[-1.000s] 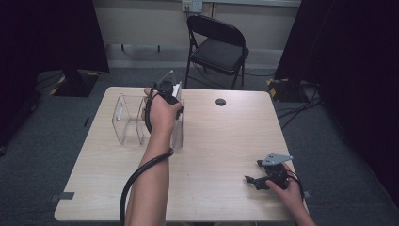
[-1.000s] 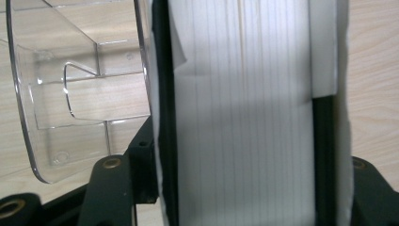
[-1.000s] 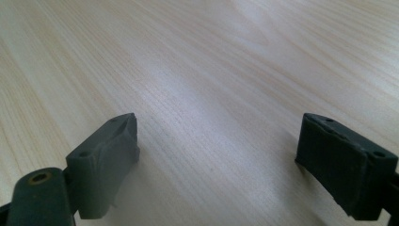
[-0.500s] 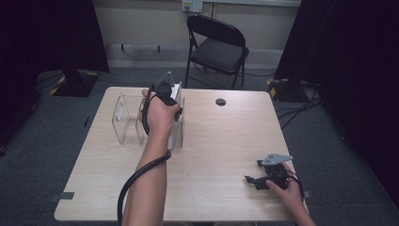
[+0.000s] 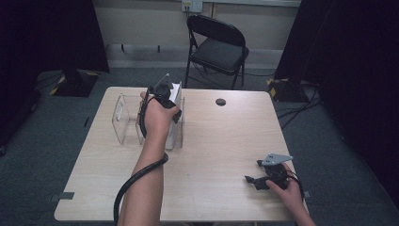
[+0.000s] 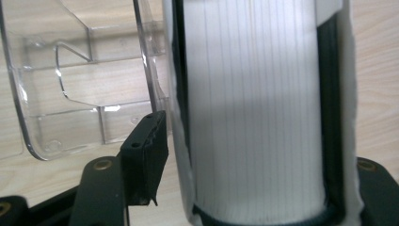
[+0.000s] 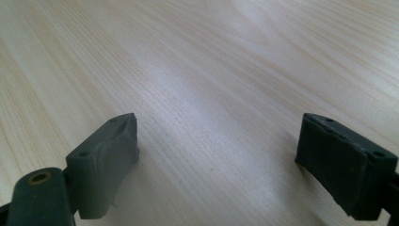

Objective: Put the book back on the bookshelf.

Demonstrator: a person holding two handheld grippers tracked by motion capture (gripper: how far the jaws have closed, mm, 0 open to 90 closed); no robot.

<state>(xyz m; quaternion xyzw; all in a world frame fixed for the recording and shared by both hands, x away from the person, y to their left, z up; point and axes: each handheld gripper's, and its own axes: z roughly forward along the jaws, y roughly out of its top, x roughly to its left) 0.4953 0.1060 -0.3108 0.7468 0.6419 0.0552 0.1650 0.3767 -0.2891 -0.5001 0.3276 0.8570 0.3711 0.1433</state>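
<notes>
Right gripper (image 5: 258, 181) resting wide open and empty on the table's (image 5: 221, 141) near corner, left gripper (image 5: 165, 96) farther back, its jaws just easing apart around the white book (image 6: 254, 108) standing in the clear rack (image 5: 126, 123), left pad slightly off the cover.

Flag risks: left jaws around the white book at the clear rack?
1. Left gripper: jaws have just been opening; its left jaw already stands off the white book, which could tip in the clear rack.
2. Withdrawing could nudge the rack's divider beside that jaw.
3. Right gripper sits open, far away, no backup.
</notes>
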